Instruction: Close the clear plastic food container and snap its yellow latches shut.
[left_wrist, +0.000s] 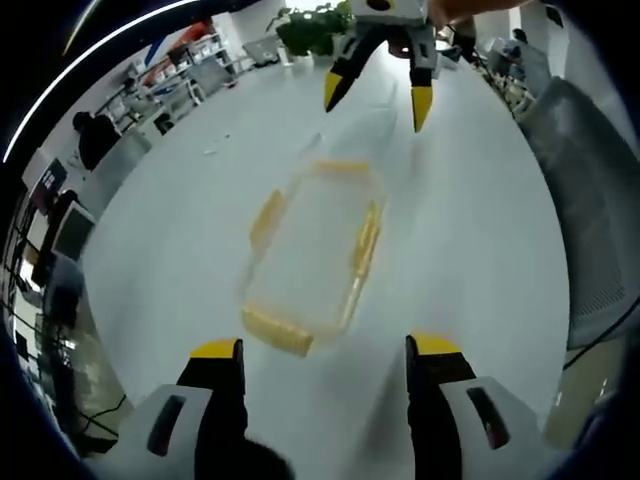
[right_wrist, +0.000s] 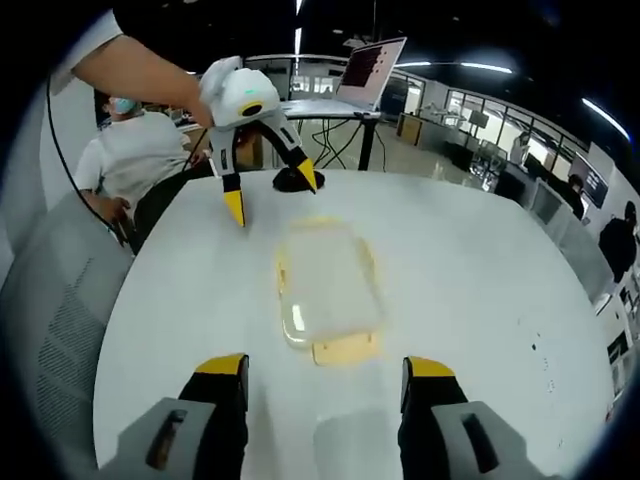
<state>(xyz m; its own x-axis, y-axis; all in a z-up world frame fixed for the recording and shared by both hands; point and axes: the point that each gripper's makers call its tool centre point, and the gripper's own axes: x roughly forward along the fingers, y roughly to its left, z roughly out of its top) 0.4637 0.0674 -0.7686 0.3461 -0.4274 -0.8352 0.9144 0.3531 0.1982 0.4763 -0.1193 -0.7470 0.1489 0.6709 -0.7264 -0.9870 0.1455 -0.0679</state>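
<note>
I see the clear plastic food container (right_wrist: 328, 290) lying flat near the middle of the white round table (right_wrist: 480, 290), lid on top, with yellow latches (right_wrist: 344, 349) showing at its ends and along its long sides. In the left gripper view it looks blurred (left_wrist: 312, 255). My left gripper (left_wrist: 325, 365) hangs above the table just short of one end of the container, jaws wide apart and holding nothing. My right gripper (right_wrist: 325, 375) is the same at the opposite end: jaws spread, empty, not touching the container.
</note>
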